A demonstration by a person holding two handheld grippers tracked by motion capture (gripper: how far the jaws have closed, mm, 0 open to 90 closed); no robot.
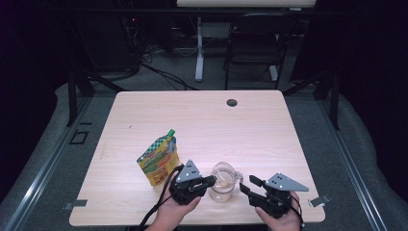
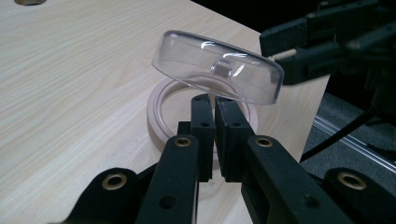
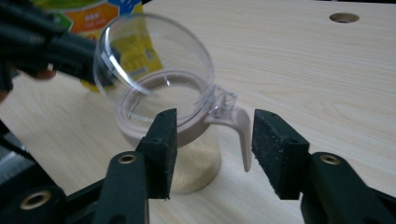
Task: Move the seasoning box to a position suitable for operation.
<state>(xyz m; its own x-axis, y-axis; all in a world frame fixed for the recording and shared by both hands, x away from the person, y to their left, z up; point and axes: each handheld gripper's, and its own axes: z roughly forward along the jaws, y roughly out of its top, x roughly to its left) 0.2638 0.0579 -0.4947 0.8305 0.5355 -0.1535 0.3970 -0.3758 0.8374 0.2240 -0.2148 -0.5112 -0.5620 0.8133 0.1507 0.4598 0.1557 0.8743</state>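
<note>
A clear jar (image 1: pixel 223 185) with a pale pink collar (image 2: pixel 159 107) and a pink handle (image 3: pixel 243 128) stands near the table's front edge. Its clear hinged lid (image 2: pixel 217 65) is tilted up, away from the collar. My left gripper (image 1: pixel 211 180) reaches in from the jar's left and is shut on the lid's rim (image 3: pixel 105 65). My right gripper (image 3: pixel 212 130) is open just right of the jar, its jaws level with the handle and not touching it. Pale grains fill the jar's bottom (image 3: pixel 198 158).
A green and yellow pouch (image 1: pixel 159 159) with a green cap stands left of the jar, close behind my left gripper. The wooden table (image 1: pixel 192 115) has a cable hole (image 1: pixel 232 102) at the back. A chair (image 1: pixel 255 43) stands beyond the table.
</note>
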